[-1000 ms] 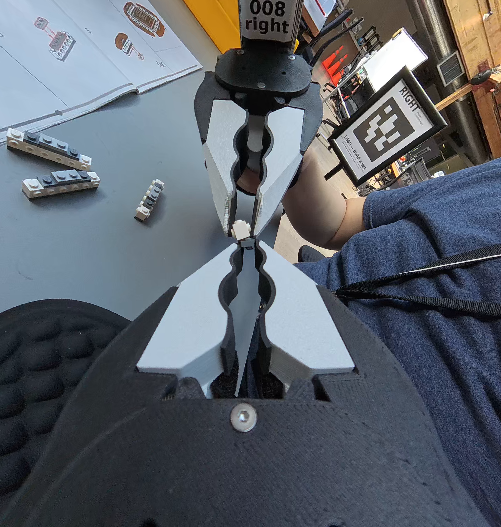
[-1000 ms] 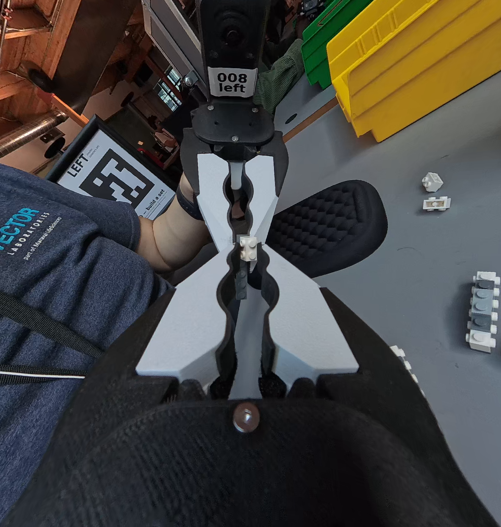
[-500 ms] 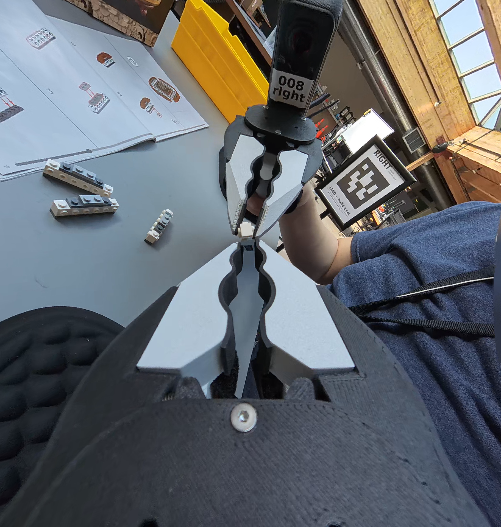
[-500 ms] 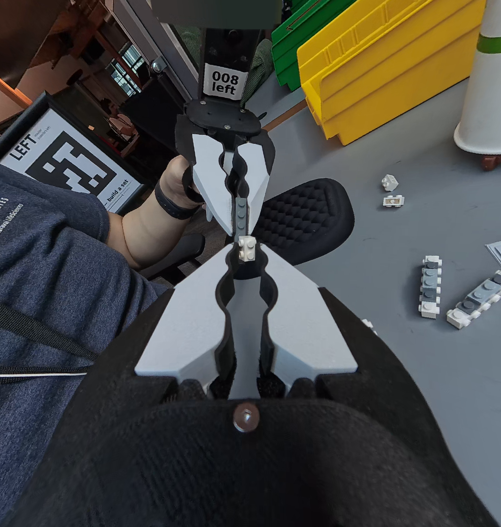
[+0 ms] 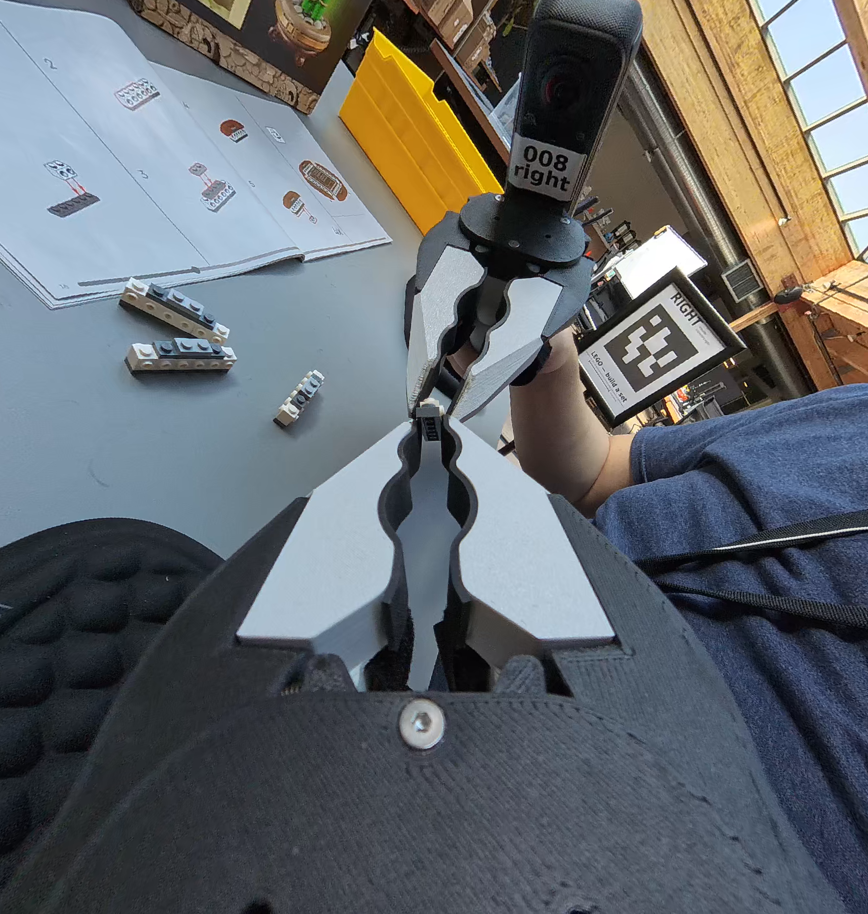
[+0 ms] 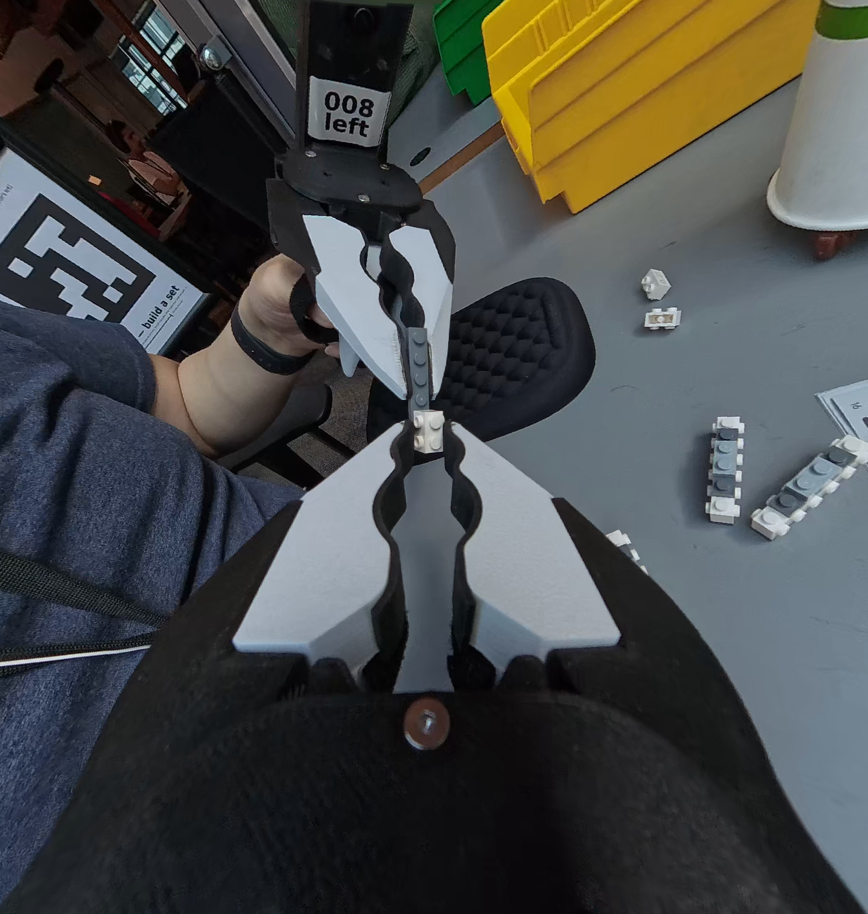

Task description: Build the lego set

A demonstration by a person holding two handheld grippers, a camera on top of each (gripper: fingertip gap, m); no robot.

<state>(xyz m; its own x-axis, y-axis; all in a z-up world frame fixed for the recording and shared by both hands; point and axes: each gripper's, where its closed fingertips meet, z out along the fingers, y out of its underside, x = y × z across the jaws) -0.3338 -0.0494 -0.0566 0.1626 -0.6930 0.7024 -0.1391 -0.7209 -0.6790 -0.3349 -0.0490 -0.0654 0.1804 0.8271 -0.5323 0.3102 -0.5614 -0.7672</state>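
Note:
My two grippers meet tip to tip in the air above the person's lap. My left gripper (image 5: 429, 425) is shut on a dark grey studded plate (image 6: 418, 366), which sticks out past its fingertips. My right gripper (image 6: 428, 429) is shut on a small white brick (image 6: 429, 433), which sits against the free end of the plate. In the left wrist view the white brick (image 5: 431, 408) shows between the right gripper's tips (image 5: 435, 408), with the plate (image 5: 430, 429) just below it. The left gripper (image 6: 418, 391) also shows in the right wrist view.
On the grey table (image 5: 101, 445) lie three white-and-grey strips (image 5: 175, 316) (image 5: 180, 351) (image 5: 299, 398), an open instruction booklet (image 5: 175, 173) and a black padded rest (image 6: 511, 356). Two loose white bricks (image 6: 655, 284) (image 6: 663, 318), yellow bins (image 6: 620, 99) and a white cone base (image 6: 842, 148) stand farther off. My left and right fingertips are right by each other.
The grippers have drawn apart. A second ago the grey plate reached in between my right fingers; now it lies outside them, with only the white brick at their tips.

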